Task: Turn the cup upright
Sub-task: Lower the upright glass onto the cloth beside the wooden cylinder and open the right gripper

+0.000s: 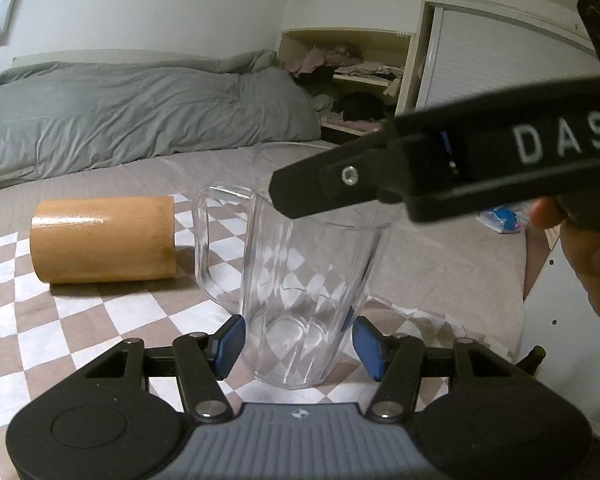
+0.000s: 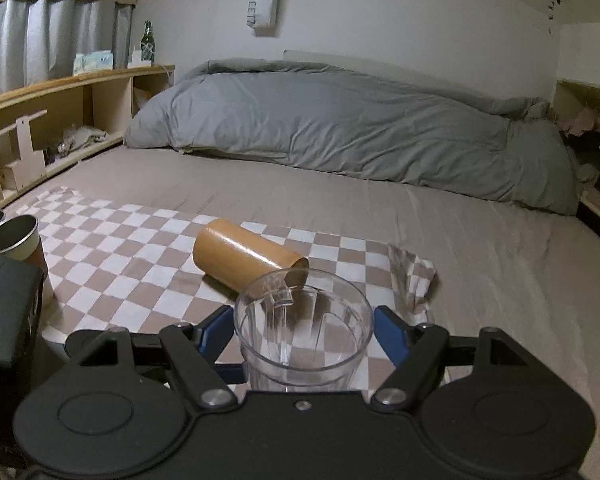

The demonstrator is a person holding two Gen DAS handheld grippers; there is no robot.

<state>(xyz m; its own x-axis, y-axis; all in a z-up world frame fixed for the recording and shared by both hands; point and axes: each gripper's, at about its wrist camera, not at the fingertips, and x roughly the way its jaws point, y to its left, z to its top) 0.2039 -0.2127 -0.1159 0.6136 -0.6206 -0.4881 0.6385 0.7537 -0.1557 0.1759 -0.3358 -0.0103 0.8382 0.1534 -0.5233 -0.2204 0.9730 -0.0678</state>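
Note:
A clear plastic cup with a handle (image 1: 300, 280) stands upright on the checkered cloth (image 1: 80, 340); it also shows in the right wrist view (image 2: 304, 332). My left gripper (image 1: 300, 344) is open, its blue pads either side of the cup's base with small gaps. My right gripper (image 2: 304, 336) is open around the cup's rim, pads apart from the wall; its black body (image 1: 460, 164) crosses above the cup in the left wrist view. A tan cylindrical cup (image 1: 104, 240) lies on its side on the cloth, also in the right wrist view (image 2: 244, 258).
A grey duvet (image 2: 340, 132) lies across the back of the bed. A wooden shelf (image 2: 60, 120) runs along the left, with a green bottle (image 2: 148, 42). Two metal-lined cups (image 2: 12, 240) stand at the cloth's left edge. An open closet shelf with clothes (image 1: 352, 80) is at right.

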